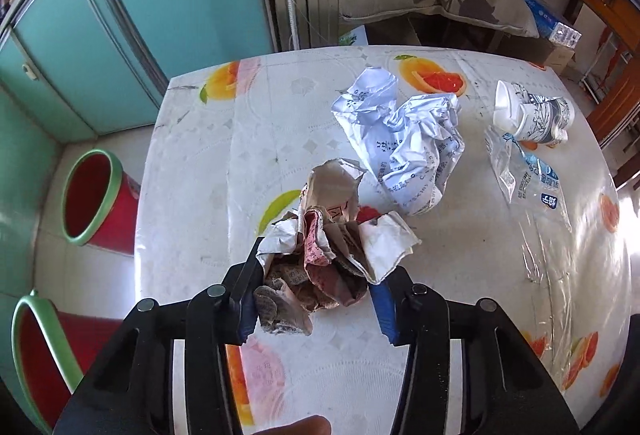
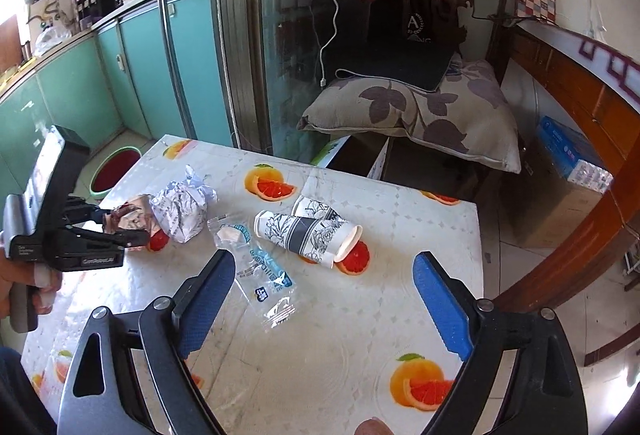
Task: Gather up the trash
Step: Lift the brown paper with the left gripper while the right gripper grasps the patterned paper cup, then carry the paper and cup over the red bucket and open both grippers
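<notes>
My left gripper is shut on a crumpled brown, red and white paper wad lying on the fruit-print table; its blue pads press on both sides. From the right wrist view the left gripper grips that wad at the table's left. Beyond it lie a crumpled white printed paper, a clear plastic wrapper and two toppled patterned paper cups. My right gripper hovers open over the table, short of the cups, with nothing between its fingers.
Two red bins with green rims stand on the floor left of the table; one bin shows past the far left corner. Teal cabinets line the left. A leaf-print cushion and cardboard boxes sit behind.
</notes>
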Available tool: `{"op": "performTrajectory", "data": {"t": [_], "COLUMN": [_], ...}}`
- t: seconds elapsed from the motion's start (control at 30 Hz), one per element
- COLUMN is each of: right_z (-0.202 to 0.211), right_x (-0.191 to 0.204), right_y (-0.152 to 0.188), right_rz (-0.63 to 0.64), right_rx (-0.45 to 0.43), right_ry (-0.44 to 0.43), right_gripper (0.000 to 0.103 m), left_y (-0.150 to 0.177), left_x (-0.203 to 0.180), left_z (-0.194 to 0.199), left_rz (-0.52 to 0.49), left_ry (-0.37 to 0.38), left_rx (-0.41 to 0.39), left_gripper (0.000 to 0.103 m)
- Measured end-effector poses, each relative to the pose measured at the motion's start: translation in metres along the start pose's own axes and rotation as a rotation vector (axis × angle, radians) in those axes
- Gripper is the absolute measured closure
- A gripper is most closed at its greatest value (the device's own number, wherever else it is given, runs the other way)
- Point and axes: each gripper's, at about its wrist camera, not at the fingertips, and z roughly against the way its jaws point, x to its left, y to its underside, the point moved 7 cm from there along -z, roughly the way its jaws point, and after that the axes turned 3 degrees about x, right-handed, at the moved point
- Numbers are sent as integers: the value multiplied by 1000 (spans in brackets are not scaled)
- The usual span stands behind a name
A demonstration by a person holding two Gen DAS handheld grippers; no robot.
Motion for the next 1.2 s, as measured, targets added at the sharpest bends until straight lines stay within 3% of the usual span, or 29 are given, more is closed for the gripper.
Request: {"op": "performTrajectory", "data": {"t": [0.23,0.43,0.63,0.83,0.97,1.03,1.07,1.2], "right_z": [-60,-93,-125,-153,-160,-159,-158,-152], "right_x": [9,21,18,20,17,15,14,9], "right_y": [-19,-15,-11,-10,-10,-11,-11,-11], "right_rz": [185,456,584,646,575,552,533,473], "right_rx": [56,95,165,223,262,253,252,258], "right_ry": [9,18,12,22,-33,-30,-39,-22], "right_gripper": [11,11,10,10,11,19,40,41], "left_y": [23,35,37,40,40,41,41,42], "left_x": [21,25,25,27,32,35,35,37], "left_z": [28,49,62,70,74,76,76,77], "left_rz": [102,145,183,199,213,218,221,225], "left_ry": [55,100,133,149,150,150,150,149], "left_rx": [-46,-79,-117,-134,-146,-151,-153,-159], "left_gripper": [59,59,59,58,58,58,58,58]}}
